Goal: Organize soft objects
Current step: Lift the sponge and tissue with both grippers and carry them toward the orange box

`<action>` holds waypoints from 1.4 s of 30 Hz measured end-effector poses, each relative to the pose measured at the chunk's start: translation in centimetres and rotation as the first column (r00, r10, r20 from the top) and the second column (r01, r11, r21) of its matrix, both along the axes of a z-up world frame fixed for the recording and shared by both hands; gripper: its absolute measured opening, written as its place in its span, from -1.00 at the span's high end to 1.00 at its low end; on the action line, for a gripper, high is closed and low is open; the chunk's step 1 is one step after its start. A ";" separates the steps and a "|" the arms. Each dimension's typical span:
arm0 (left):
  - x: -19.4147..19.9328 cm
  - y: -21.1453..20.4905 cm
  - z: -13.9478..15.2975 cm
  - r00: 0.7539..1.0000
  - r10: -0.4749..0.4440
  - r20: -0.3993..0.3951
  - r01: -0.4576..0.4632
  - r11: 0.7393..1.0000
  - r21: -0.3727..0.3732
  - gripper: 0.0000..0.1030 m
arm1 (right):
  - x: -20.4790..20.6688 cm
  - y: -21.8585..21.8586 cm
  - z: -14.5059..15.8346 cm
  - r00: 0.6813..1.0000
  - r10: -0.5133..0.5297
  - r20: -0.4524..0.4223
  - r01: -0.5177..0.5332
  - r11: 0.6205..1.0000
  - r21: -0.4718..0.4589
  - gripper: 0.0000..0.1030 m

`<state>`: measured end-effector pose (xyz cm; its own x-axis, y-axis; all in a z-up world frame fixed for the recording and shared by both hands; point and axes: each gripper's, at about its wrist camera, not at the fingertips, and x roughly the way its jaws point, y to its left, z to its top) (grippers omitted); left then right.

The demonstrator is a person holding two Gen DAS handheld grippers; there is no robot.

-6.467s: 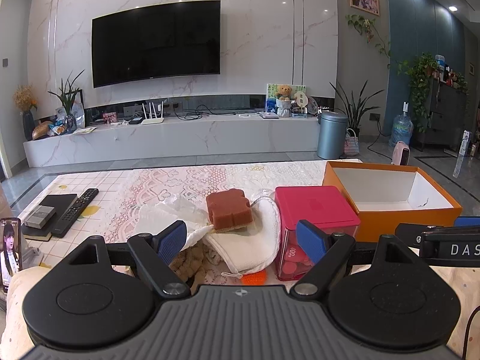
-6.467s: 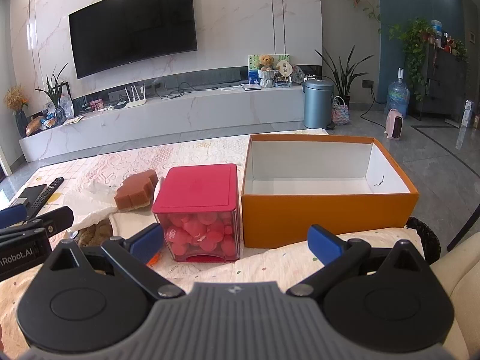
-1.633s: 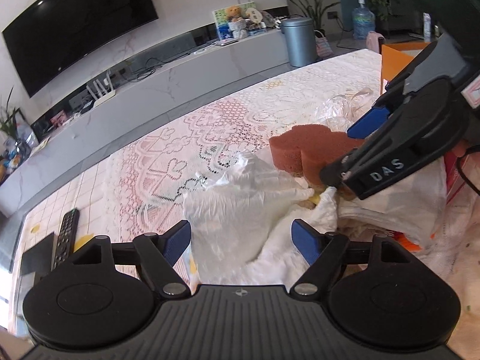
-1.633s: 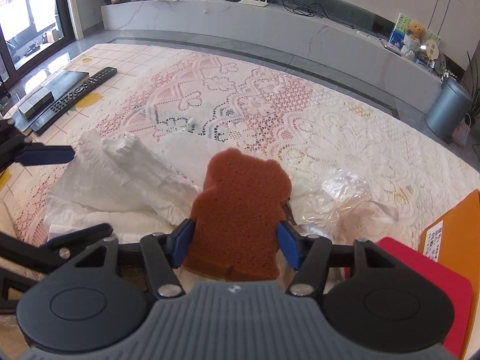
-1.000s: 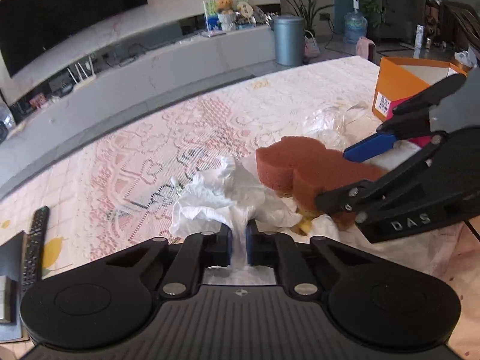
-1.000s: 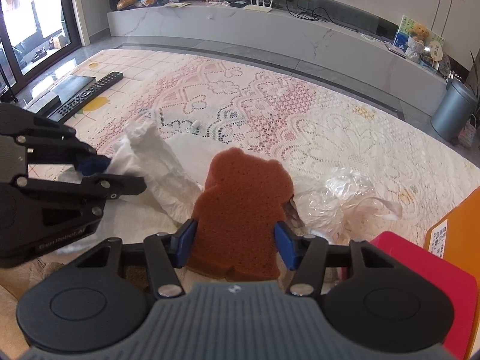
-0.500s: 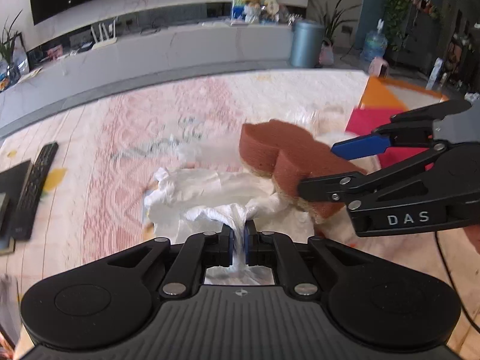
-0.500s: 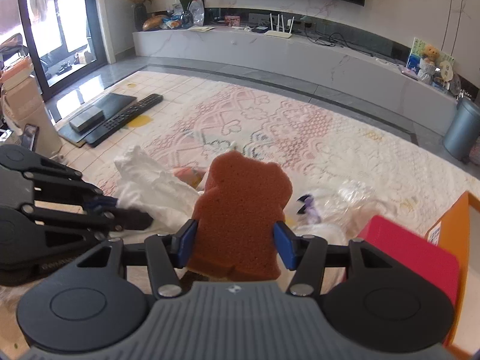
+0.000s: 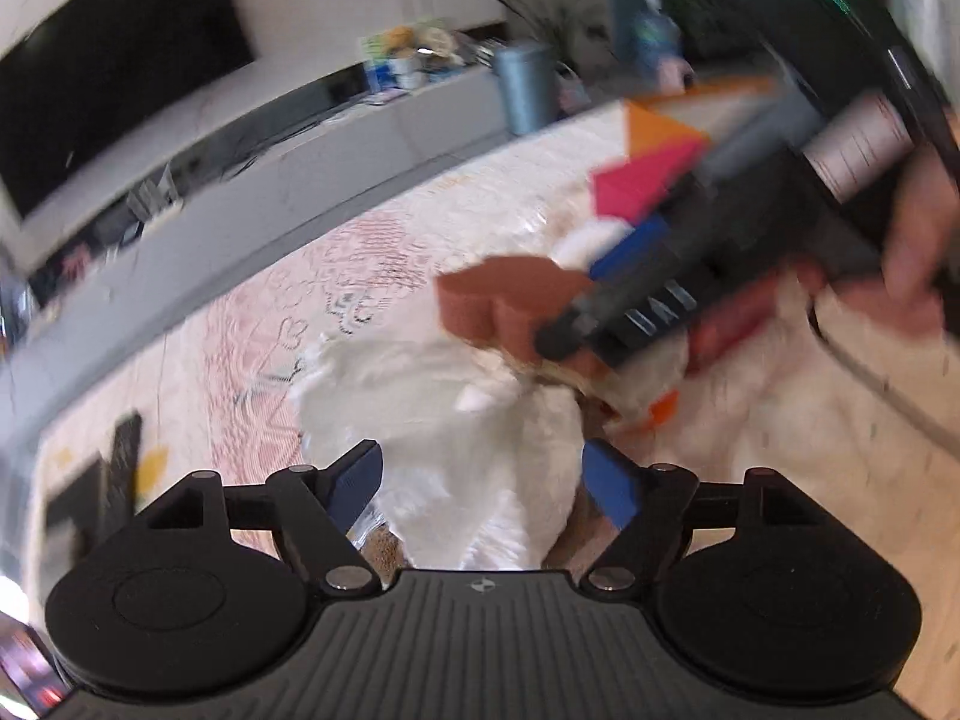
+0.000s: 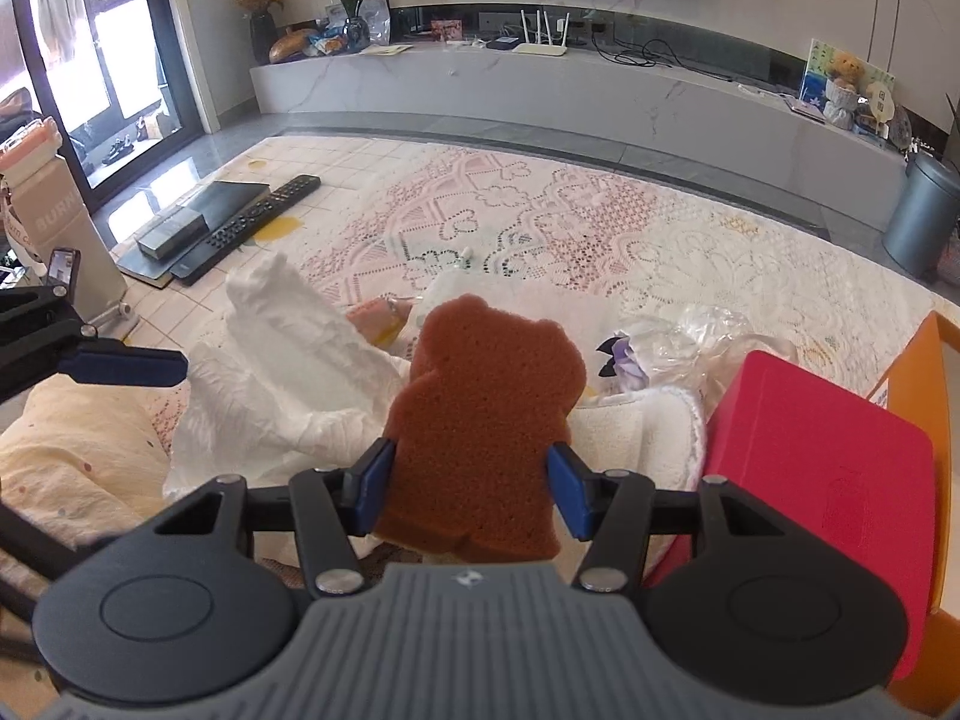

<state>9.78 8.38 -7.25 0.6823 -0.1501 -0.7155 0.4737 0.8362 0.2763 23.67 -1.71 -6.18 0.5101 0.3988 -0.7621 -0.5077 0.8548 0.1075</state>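
My right gripper [image 10: 471, 489] is shut on a brown bear-shaped sponge [image 10: 486, 414] and holds it above the table; the sponge also shows in the blurred left wrist view [image 9: 510, 300]. My left gripper [image 9: 486, 483] is open, its blue fingertips on either side of a crumpled white plastic bag [image 9: 456, 420], not gripping it. The bag shows in the right wrist view [image 10: 294, 360], left of the sponge. A white cloth pouch [image 10: 636, 426] lies under the sponge.
A red-lidded clear box [image 10: 822, 468] stands right of the sponge, with an orange cardboard box [image 10: 912, 372] beyond it. Crinkled clear plastic [image 10: 708, 336] lies behind. A remote [image 10: 252, 222] and black devices lie at the table's far left. A lace cloth [image 10: 540, 228] covers the table.
My left gripper has opened and let go of the white bag, and it swings fast, blurring its view. My right gripper still holds the sponge, lifted a little.
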 end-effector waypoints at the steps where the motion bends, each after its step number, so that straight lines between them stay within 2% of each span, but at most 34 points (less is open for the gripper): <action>1: -0.1 -0.7 -0.4 1.000 -0.017 0.005 0.016 0.999 0.038 -0.73 | 0.0 0.1 0.0 1.000 0.001 0.002 -0.001 1.000 -0.005 -0.08; 3: -0.1 -2.2 -1.5 0.999 -0.052 0.009 0.050 0.993 0.104 -0.74 | 0.1 0.0 0.1 1.000 0.001 0.000 -0.001 1.000 -0.012 -0.08; 5: 0.3 -3.2 -2.7 0.997 -0.072 -0.021 0.074 0.988 0.137 -0.76 | 0.2 -0.2 0.1 1.000 0.005 -0.005 -0.005 1.000 -0.009 -0.08; 9: 1.2 -4.5 -5.3 0.995 -0.063 -0.072 0.079 0.964 0.253 -0.76 | 0.5 -0.6 -0.3 1.000 0.004 -0.011 -0.004 1.000 -0.010 -0.08; 10: 1.5 -4.7 -5.7 0.996 -0.049 -0.080 0.070 0.958 0.279 -0.64 | 0.5 -0.7 -0.4 1.000 0.003 -0.015 -0.003 1.000 -0.005 -0.08; 11: 1.8 -4.7 -5.9 0.995 -0.038 -0.089 0.062 0.955 0.290 -0.24 | 0.5 -0.8 -0.6 1.000 0.002 -0.019 -0.002 1.000 -0.001 -0.08; 12: 2.1 -4.5 -5.9 0.995 -0.025 -0.093 0.050 0.957 0.286 0.03 | 0.5 -0.8 -0.7 1.000 0.002 -0.022 -0.002 1.000 0.001 -0.08; 13: 2.4 -4.3 -5.9 0.996 -0.004 -0.090 0.029 0.960 0.279 0.50 | 0.5 -0.8 -0.8 1.000 0.003 -0.023 -0.003 1.000 0.002 -0.08; 14: 2.6 -3.7 -5.4 0.997 0.019 -0.078 0.002 0.964 0.267 0.62 | 0.5 -0.7 -1.0 1.000 0.005 -0.023 -0.005 1.000 0.002 -0.08; 17: 2.8 -2.3 -3.9 0.996 0.051 -0.070 -0.038 0.984 0.177 0.82 | 0.4 -0.5 -1.3 1.000 0.014 -0.021 -0.013 1.000 0.001 -0.08; 22: 3.3 -0.8 -2.0 0.995 0.098 -0.034 -0.094 0.991 0.094 0.85 | 0.0 -0.8 -0.9 1.000 0.001 -0.007 -0.001 1.000 0.017 -0.08; 29: 3.1 -0.5 2.1 0.989 0.124 0.078 -0.127 0.991 0.029 0.86 | -1.0 -2.1 2.7 0.997 0.010 0.071 -0.014 0.998 0.058 -0.07; 36: 3.1 -2.4 6.4 0.974 0.097 0.205 -0.104 0.994 0.023 0.86 | -1.2 -4.1 7.4 0.986 -0.040 0.165 0.022 0.994 0.107 -0.07; 42: 3.1 -6.1 8.6 0.964 0.034 0.263 -0.033 0.999 -0.008 0.86 | -2.3 -7.8 10.5 0.966 -0.107 0.234 0.081 0.990 0.118 -0.07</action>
